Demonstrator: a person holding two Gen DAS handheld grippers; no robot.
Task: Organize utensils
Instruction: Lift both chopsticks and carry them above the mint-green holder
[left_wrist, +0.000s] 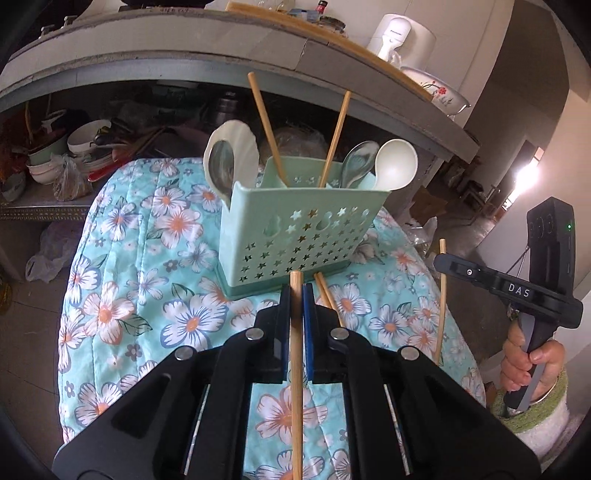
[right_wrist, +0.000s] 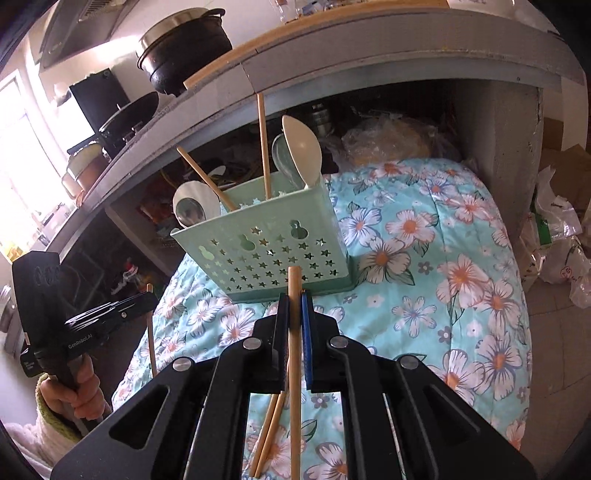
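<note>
A mint-green perforated utensil holder (left_wrist: 291, 236) (right_wrist: 266, 251) stands on the floral cloth, holding two wooden chopsticks (left_wrist: 266, 125) and several spoons (left_wrist: 395, 162). My left gripper (left_wrist: 296, 291) is shut on a wooden chopstick (left_wrist: 296, 369), held above the cloth just in front of the holder. My right gripper (right_wrist: 295, 299) is shut on another chopstick (right_wrist: 294, 369); in the left wrist view it appears at the right as the right gripper (left_wrist: 443, 264) with its stick (left_wrist: 441, 302) hanging upright. Two more chopsticks (left_wrist: 327, 291) (right_wrist: 269, 432) lie on the cloth below.
A floral quilted cloth (left_wrist: 147, 295) covers the low table. Behind it runs a grey counter (left_wrist: 184, 48) with a cluttered shelf of bowls (left_wrist: 85, 136) beneath. A black pot (right_wrist: 184, 48) sits on the counter. Plastic bags (right_wrist: 557, 240) lie on the floor at right.
</note>
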